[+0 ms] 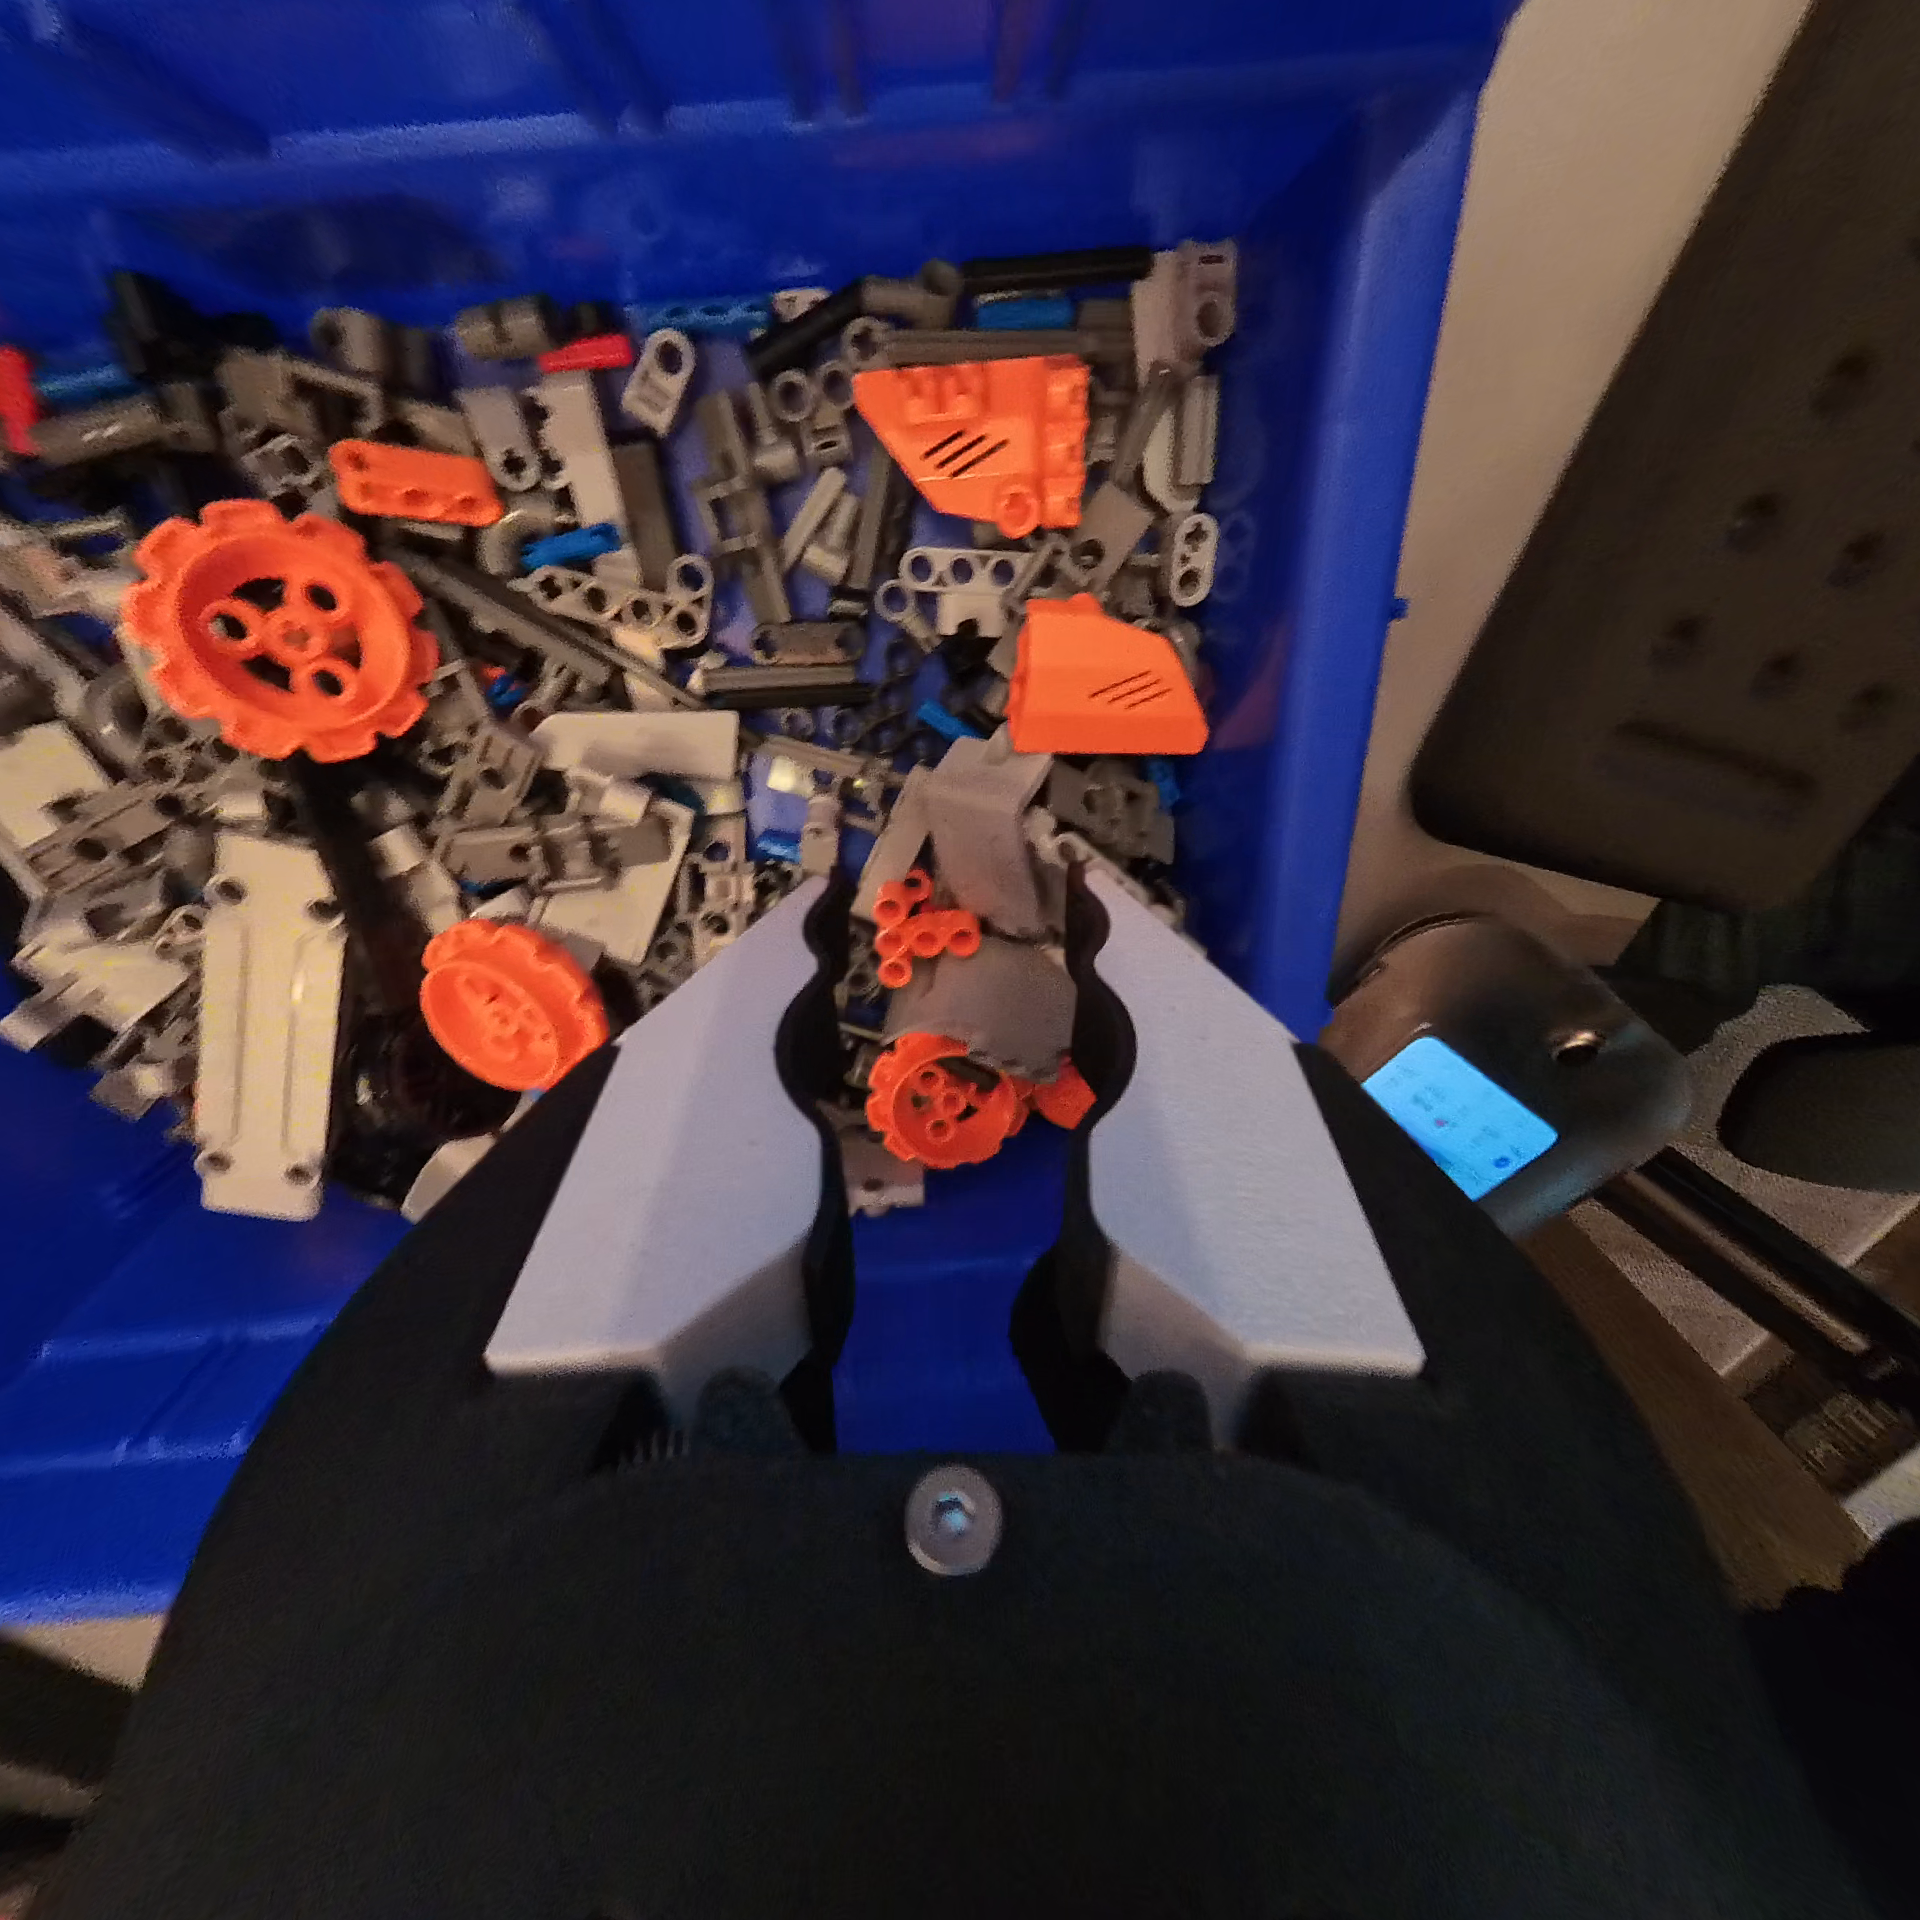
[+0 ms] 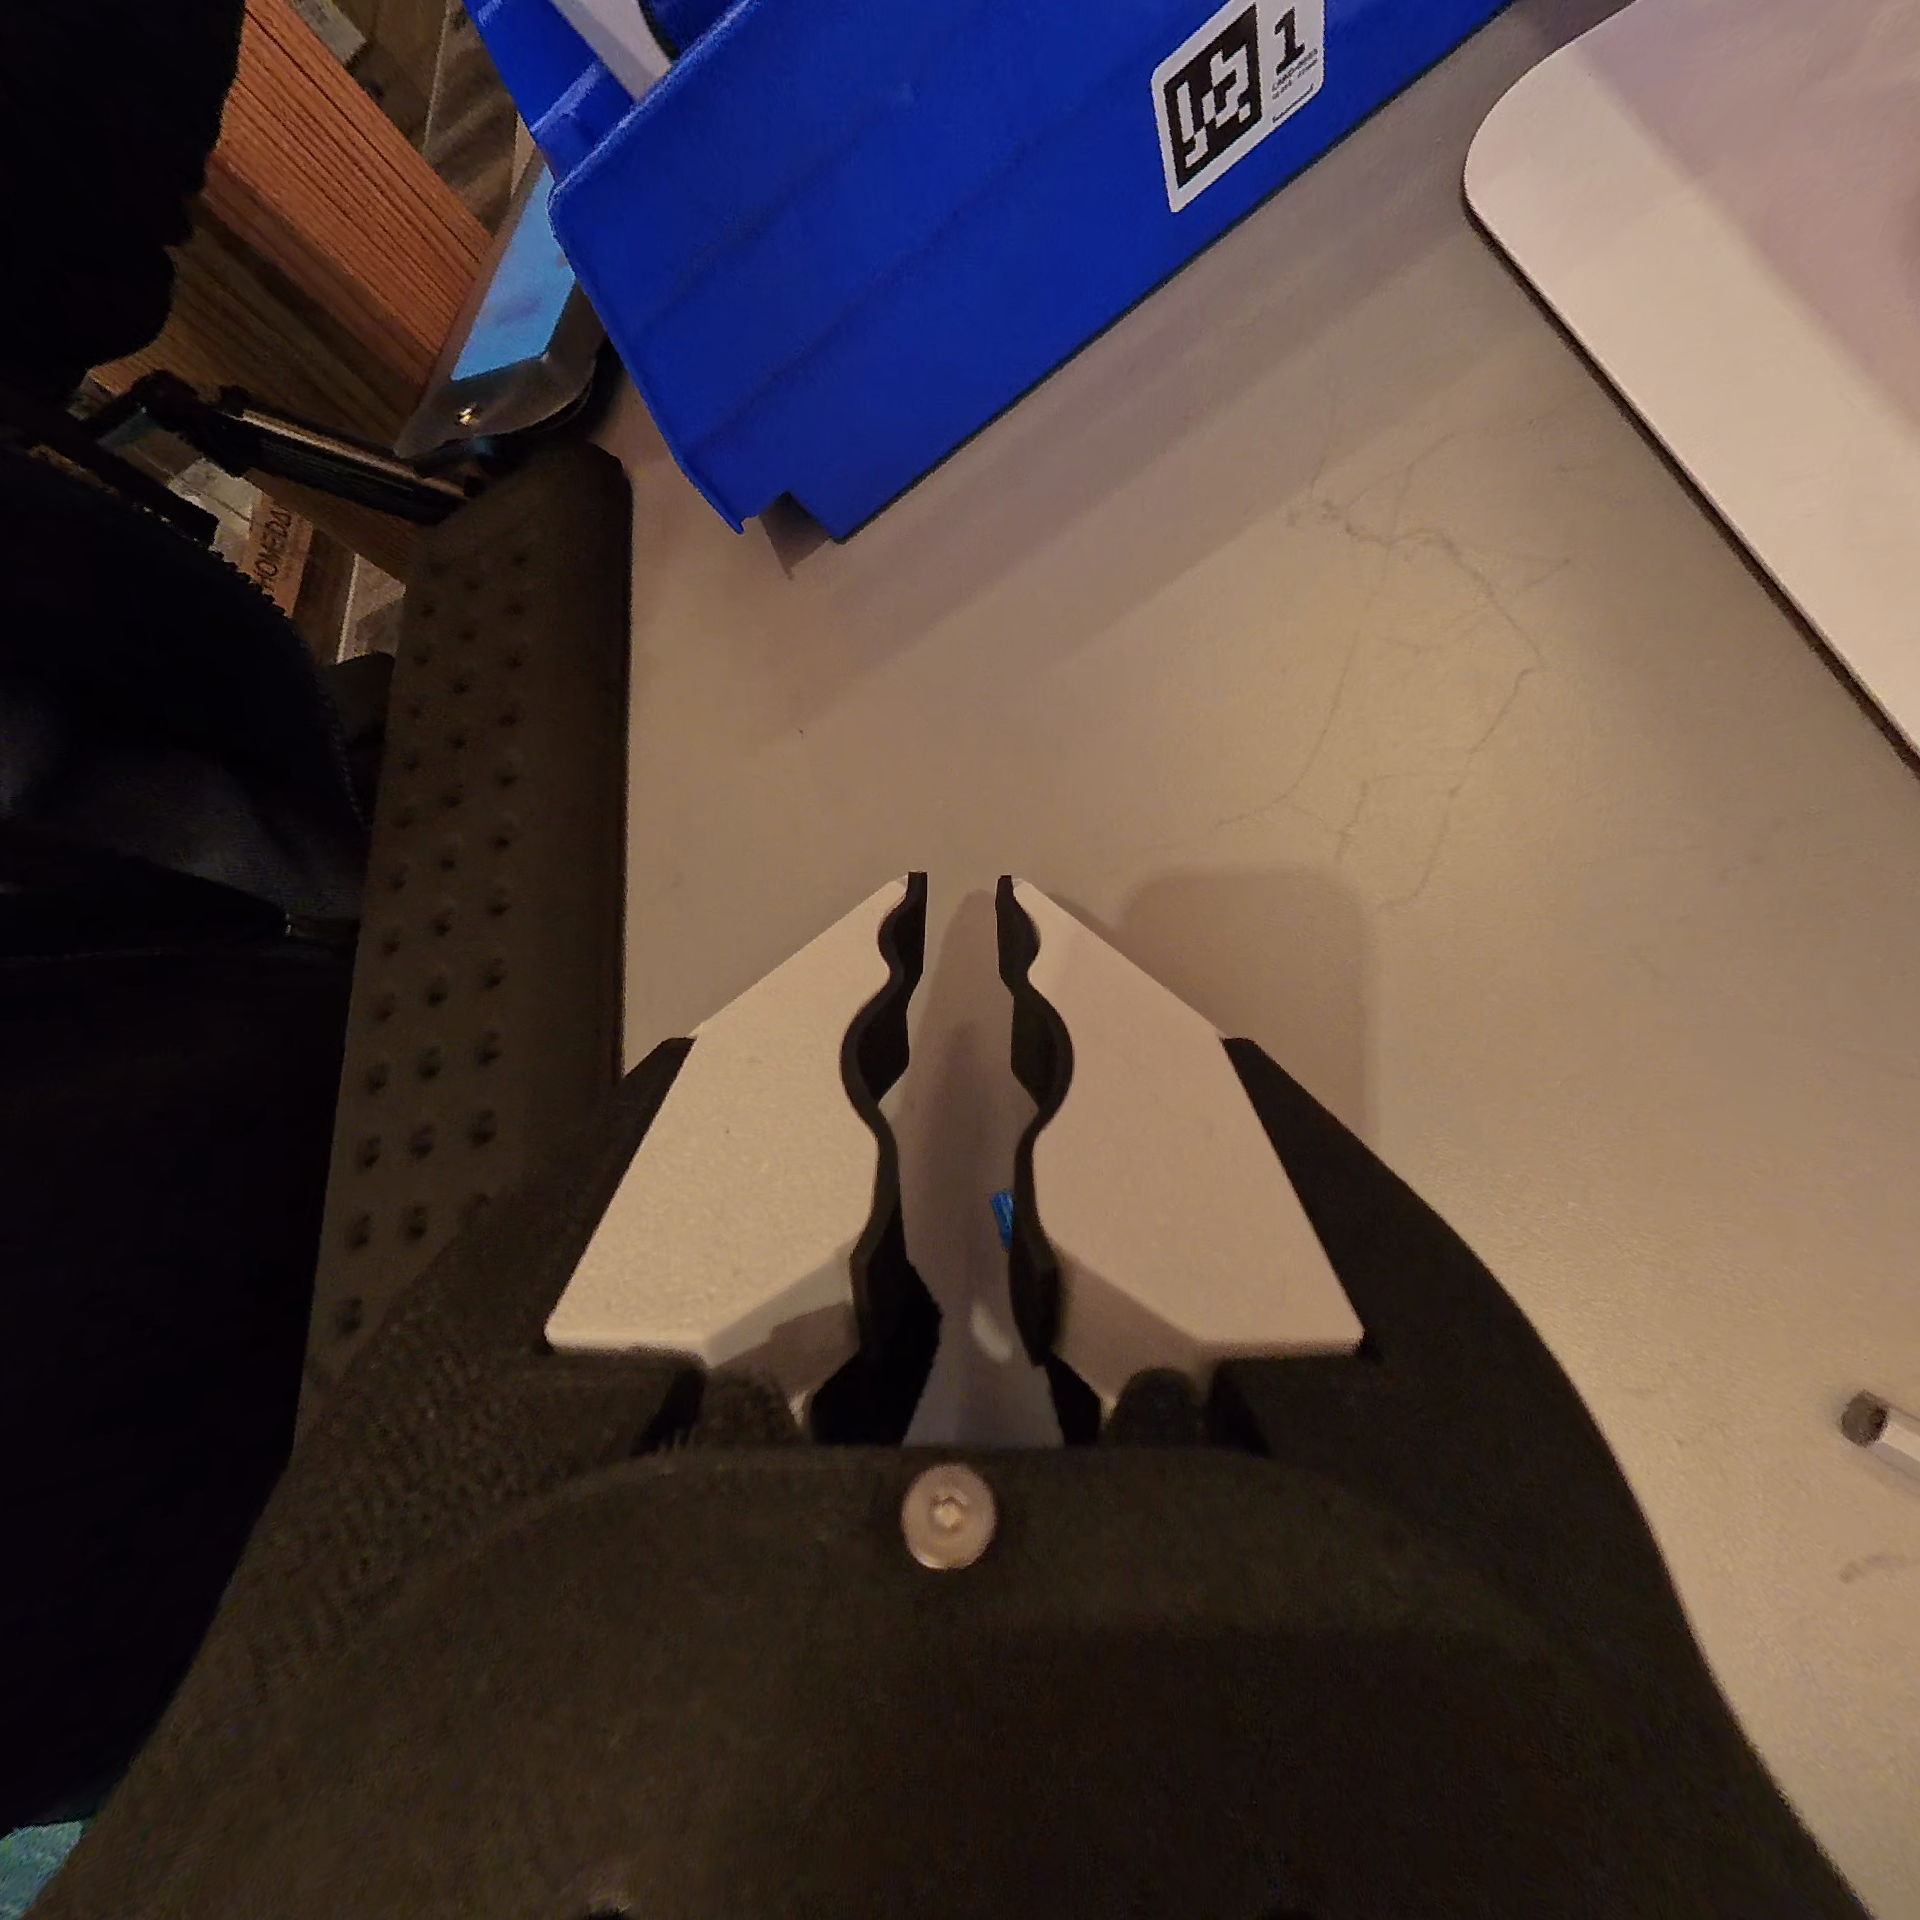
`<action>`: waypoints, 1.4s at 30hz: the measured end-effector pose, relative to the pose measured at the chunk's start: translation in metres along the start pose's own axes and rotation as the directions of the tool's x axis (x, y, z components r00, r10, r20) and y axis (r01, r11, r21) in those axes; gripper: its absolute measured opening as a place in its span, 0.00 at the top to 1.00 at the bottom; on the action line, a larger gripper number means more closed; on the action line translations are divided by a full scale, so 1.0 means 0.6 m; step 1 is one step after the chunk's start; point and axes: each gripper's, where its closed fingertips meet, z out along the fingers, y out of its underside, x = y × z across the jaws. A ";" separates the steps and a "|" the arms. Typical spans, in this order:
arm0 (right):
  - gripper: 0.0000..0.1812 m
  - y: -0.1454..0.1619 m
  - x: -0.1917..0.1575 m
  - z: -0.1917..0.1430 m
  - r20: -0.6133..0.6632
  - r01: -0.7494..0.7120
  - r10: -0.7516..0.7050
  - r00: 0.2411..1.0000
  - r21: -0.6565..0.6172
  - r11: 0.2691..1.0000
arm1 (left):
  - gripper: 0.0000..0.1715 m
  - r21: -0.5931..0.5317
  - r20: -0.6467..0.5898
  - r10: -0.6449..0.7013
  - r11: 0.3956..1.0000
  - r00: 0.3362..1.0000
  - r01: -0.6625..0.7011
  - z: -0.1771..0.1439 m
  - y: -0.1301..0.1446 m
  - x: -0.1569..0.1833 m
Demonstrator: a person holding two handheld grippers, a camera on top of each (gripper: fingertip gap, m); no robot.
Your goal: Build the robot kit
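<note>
My left gripper (image 1: 951,904) is over a blue bin (image 1: 1340,623) full of loose grey, black and orange building parts. Its jaws are closed on a small assembly (image 1: 982,987) of grey panels with an orange connector and a small orange wheel (image 1: 940,1101), held above the pile. My right gripper (image 2: 958,894) hovers over a beige tabletop (image 2: 1247,675), its jaws nearly together. A thin light grey piece (image 2: 971,1299) with a small blue bit (image 2: 1003,1218) sits deep between its fingers.
In the bin lie a large orange wheel (image 1: 275,629), a smaller one (image 1: 509,1003) and two orange panels (image 1: 977,442). The bin's outer wall carries a black-and-white tag (image 2: 1236,99). A white board (image 2: 1714,364) lies at right, a black perforated plate (image 2: 468,831) at left. The tips of one gripper are about 25 centimetres away from the tips of the other. From the right gripper's tips to the black perforated plate (image 2: 468,831) is close to 15 centimetres.
</note>
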 end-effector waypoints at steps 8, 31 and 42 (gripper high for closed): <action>0.94 0.003 0.002 0.001 0.001 -0.005 0.005 1.000 -0.005 1.000 | 0.79 -0.060 -0.077 0.032 0.998 0.997 -0.036 0.041 -0.001 0.024; 0.94 0.003 0.005 -0.001 0.001 -0.009 0.009 1.000 0.004 1.000 | 0.89 0.138 0.166 -0.128 0.985 0.978 0.105 -0.035 -0.009 -0.130; 0.94 0.003 0.006 -0.001 0.003 -0.012 0.012 1.000 0.005 1.000 | 0.79 0.160 0.262 -0.194 0.975 0.945 0.156 -0.031 -0.005 -0.194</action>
